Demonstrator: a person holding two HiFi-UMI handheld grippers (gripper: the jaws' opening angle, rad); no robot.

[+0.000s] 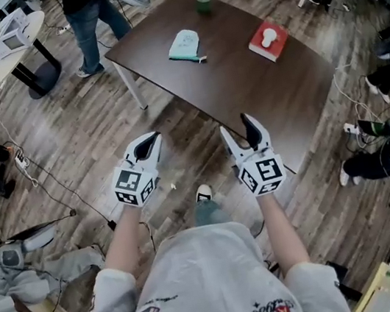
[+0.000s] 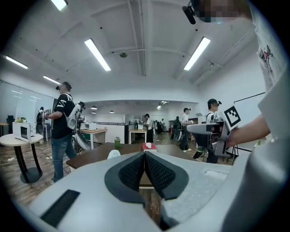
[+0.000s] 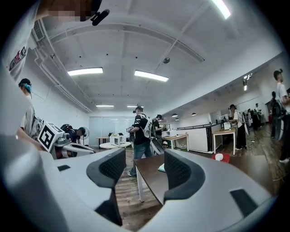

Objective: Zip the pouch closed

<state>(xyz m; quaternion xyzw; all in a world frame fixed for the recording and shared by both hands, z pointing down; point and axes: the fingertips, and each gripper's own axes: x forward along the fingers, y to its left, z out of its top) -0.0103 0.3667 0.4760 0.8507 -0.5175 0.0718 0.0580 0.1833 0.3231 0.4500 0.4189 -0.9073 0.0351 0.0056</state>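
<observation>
Head view has both claws held out in front of the person, short of the counter [image 1: 243, 87] and over the wooden floor. The left claw [image 1: 150, 144] is clenched on nothing; the left gripper view shows its pads [image 2: 136, 170] pressed flat together. The right claw [image 1: 238, 130] is released, and the right gripper view shows its jaws standing apart with only the floor and the counter edge between them.

The pouch [image 1: 184, 44], pale teal, lies flat on the dark counter, well apart from both claws, towards the far side. A red box [image 1: 269, 40] lies to its right and a green cup [image 1: 203, 0] stands near the far edge. Neither touches the pouch.

Risks, as I judge them:
- The pouch looks light and nothing anchors it, so tugging the zip with one claw alone could drag it across the counter.
- The left claw must release before it can pinch fabric; arriving clenched, it would only push the pouch.

Hard to make out: whether the zip is open and where its pull sits. The right jaw cuts off part of the pouch in the right gripper view.
</observation>
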